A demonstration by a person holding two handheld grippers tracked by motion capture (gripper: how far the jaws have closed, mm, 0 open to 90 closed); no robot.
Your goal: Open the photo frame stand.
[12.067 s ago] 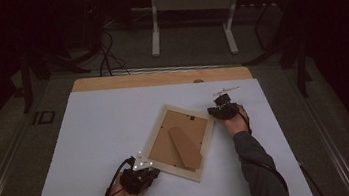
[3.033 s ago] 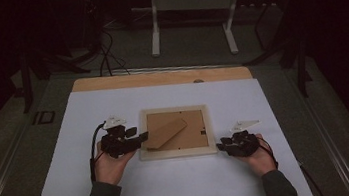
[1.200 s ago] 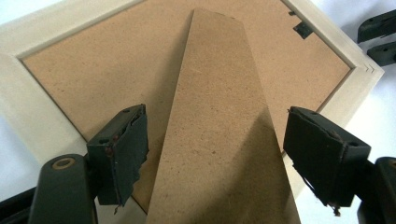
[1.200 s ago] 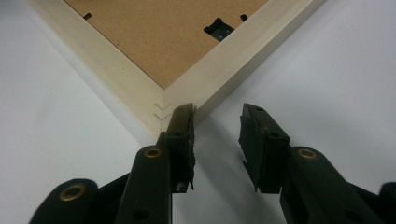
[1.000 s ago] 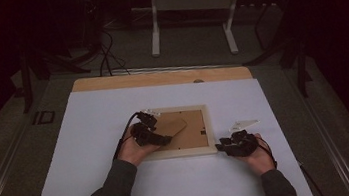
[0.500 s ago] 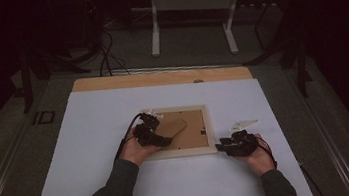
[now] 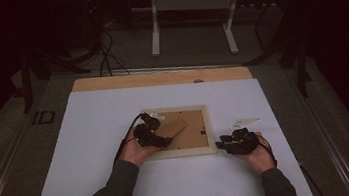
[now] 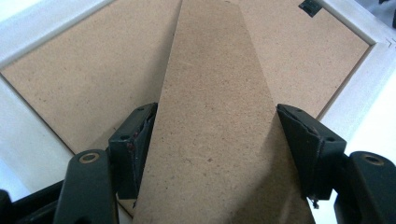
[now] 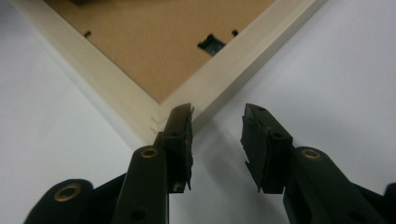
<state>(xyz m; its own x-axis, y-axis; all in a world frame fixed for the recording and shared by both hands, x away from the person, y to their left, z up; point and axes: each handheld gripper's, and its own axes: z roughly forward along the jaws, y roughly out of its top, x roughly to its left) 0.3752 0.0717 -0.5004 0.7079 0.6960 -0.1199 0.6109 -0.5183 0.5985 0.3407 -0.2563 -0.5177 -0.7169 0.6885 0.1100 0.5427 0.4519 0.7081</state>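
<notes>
A pale wooden picture frame (image 7: 181, 151) lies face down mid-table (brown backing up); the left gripper (image 8: 212, 140) straddles its fibreboard stand (image 8: 212, 116), apparently pinching it; the right gripper (image 9: 215, 140), jaws just widened, holds nothing at the corner.

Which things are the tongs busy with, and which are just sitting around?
In the job:
- picture frame, lying face down
- its cardboard stand flap, between the left tongs
- right tongs, open at the frame's corner

Just around:
- white table cover
- wooden table edge
- metal stand legs on the floor behind
- cables on the floor
</notes>
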